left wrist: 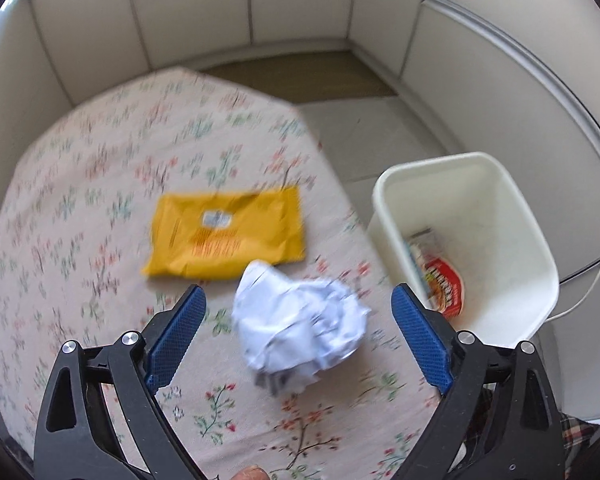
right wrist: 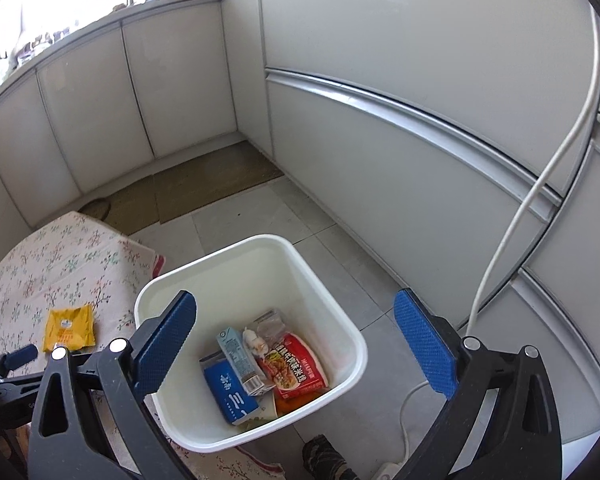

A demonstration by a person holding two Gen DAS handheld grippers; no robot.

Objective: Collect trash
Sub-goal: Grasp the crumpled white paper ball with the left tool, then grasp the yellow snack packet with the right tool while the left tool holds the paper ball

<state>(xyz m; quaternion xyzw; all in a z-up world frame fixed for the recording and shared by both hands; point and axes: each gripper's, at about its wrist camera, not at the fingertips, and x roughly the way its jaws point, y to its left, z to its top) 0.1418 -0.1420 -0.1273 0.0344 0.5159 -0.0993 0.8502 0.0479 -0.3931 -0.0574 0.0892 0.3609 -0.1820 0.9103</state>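
Observation:
A crumpled white paper ball (left wrist: 300, 324) lies on the floral tablecloth (left wrist: 100, 184), between the blue pads of my open left gripper (left wrist: 298, 320) and not touched by them. A yellow packet (left wrist: 228, 232) lies flat just beyond it and also shows in the right wrist view (right wrist: 69, 327). A white bin (left wrist: 496, 200) stands on the floor to the right of the table. My right gripper (right wrist: 296, 328) hangs open and empty above the bin (right wrist: 180, 292), which holds a red noodle packet (right wrist: 296, 368), a blue carton (right wrist: 230, 396) and other wrappers.
White cabinet fronts (right wrist: 380, 152) wall in the corner. A brown mat (right wrist: 204, 184) lies on the grey tiled floor. A white cable (right wrist: 540, 184) hangs down the cabinets to a power strip (right wrist: 384, 472) by the bin. The left gripper's fingers (right wrist: 16, 356) show at the table's edge.

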